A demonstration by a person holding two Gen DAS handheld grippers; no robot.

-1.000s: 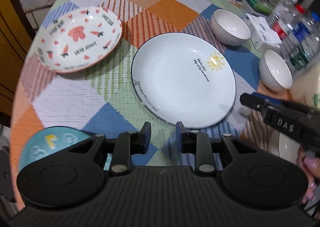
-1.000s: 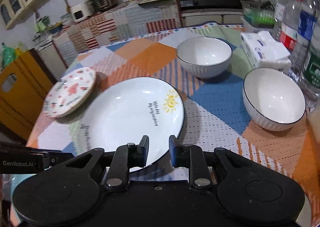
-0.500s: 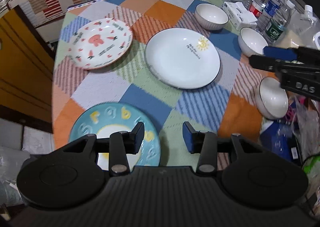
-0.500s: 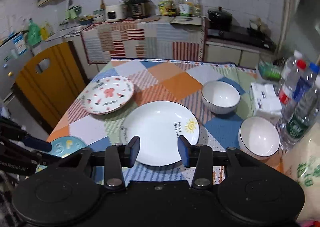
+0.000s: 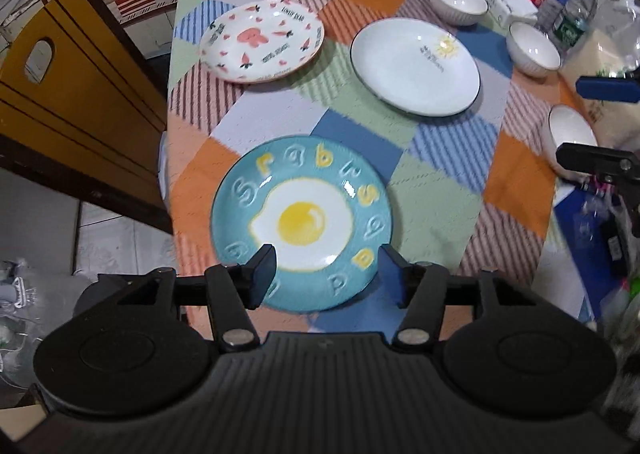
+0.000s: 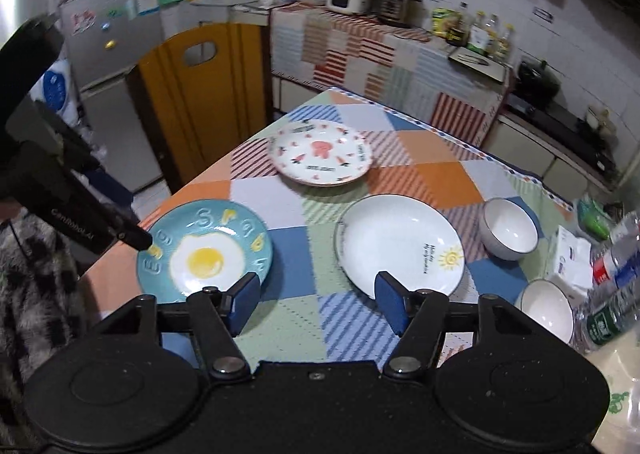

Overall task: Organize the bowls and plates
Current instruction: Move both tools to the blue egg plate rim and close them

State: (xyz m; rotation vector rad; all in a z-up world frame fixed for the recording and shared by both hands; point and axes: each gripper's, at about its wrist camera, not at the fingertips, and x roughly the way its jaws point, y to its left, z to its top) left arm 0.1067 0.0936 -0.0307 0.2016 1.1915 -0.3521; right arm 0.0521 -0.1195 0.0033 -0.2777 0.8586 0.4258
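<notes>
Left gripper (image 5: 326,280): jaws spread wide, nothing between them, hovering over the near edge of the egg plate (image 5: 301,222). Right gripper (image 6: 316,304): jaws also apart and empty, held above the counter (image 6: 424,177) between the egg plate and the sun plate (image 6: 400,244).

Layout in the left view: egg plate at 6 o'clock on the counter, rabbit plate (image 5: 262,41) at 11, sun plate at 1, three bowls down the right side; far bowl (image 5: 459,7) at 1, middle bowl (image 5: 534,53) at 2, near bowl (image 5: 570,135) at 3. None are stacked; all sit apart.

Handling, as a judgement: everything looks like glazed ceramic, so stiff, fairly heavy, slick and chip-prone. The plates lie flat with low rims, so the only hold is a pinch across the rim edge, one finger under the lip; the counter cloth may give a little to help get under. The bowls have thin upright walls, so pinch the wall at the rim. Set down gently when nesting.

View differences: only the left view shows the near bowl, part-hidden behind the right gripper's fingers. The right view shows the left gripper's finger just over the egg plate's rim at 9 o'clock, whether it is touching is unclear. It also shows the kitchen behind, and only two bowls.
</notes>
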